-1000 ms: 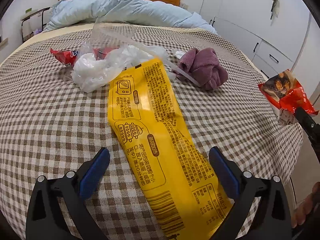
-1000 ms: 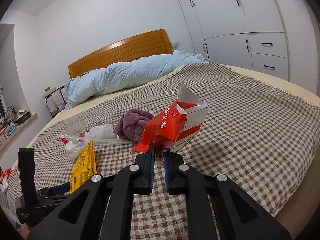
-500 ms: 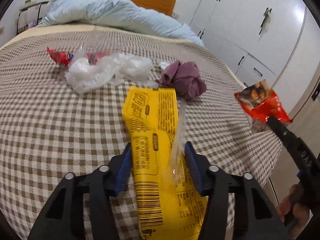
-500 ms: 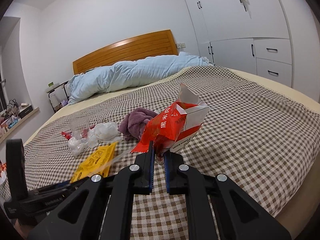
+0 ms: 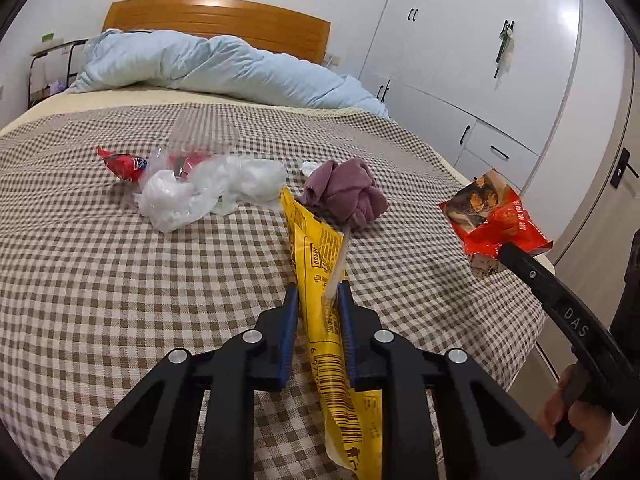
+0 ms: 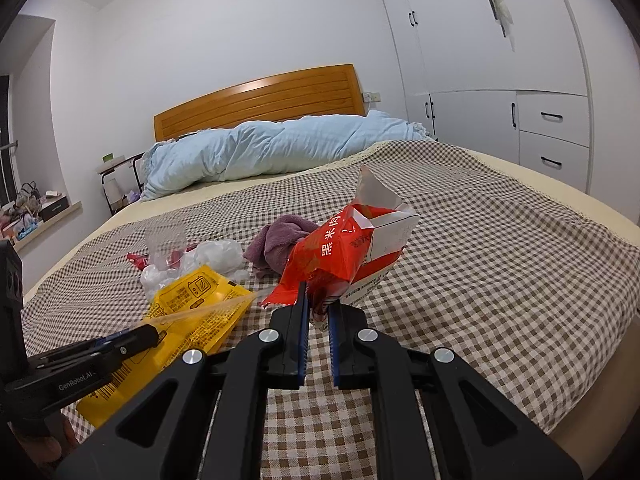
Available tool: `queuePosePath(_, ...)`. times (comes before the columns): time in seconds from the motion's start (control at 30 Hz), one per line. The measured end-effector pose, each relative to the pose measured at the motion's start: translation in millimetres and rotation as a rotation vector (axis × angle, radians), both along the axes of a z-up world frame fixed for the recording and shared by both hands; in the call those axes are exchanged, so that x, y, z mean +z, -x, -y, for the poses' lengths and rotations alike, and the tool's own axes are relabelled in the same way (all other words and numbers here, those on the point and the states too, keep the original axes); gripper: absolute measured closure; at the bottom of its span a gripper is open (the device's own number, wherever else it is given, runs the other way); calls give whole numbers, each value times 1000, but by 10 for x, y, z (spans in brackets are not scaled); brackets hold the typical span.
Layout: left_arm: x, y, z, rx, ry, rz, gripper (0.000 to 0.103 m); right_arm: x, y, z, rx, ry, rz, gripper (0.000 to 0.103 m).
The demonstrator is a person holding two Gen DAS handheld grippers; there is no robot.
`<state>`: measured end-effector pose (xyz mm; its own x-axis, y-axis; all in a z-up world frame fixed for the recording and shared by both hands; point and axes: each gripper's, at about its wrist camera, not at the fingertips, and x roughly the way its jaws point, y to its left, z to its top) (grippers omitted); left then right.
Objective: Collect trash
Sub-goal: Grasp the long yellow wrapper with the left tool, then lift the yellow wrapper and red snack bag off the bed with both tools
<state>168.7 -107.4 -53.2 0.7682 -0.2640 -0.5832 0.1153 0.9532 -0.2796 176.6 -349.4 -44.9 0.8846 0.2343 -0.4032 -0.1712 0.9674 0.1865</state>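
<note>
Yellow wrapper (image 5: 320,276) pinched between closing left claw (image 5: 318,300) pads.

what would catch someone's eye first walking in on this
The long yellow wrapper pinched between the closing jaws of the left gripper, folded lengthwise over the checked bedspread. To its right, the right gripper holds a red snack bag in the air.

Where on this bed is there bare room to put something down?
Bare checked cover lies right of the purple cloth, out to the wardrobe-side edge. It is crowded around the white plastic bags, the small red wrapper and the yellow wrapper.
</note>
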Motion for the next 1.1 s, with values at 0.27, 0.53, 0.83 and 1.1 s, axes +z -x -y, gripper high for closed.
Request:
queuePosePath(0.27,135,151,2,-3,12,62,87,42,79,-34,24,12,17,94)
queuePosePath(0.53,255,289,-68,12,19,110,87,89,166,25,48,-13,21,94)
queuePosePath(0.83,362,453,-109,4,11,144,87,205,336,-16,80,12,61,94)
queuePosePath(1.1,500,741,-188,8,20,190,87,326,554,-56,99,43,104,94)
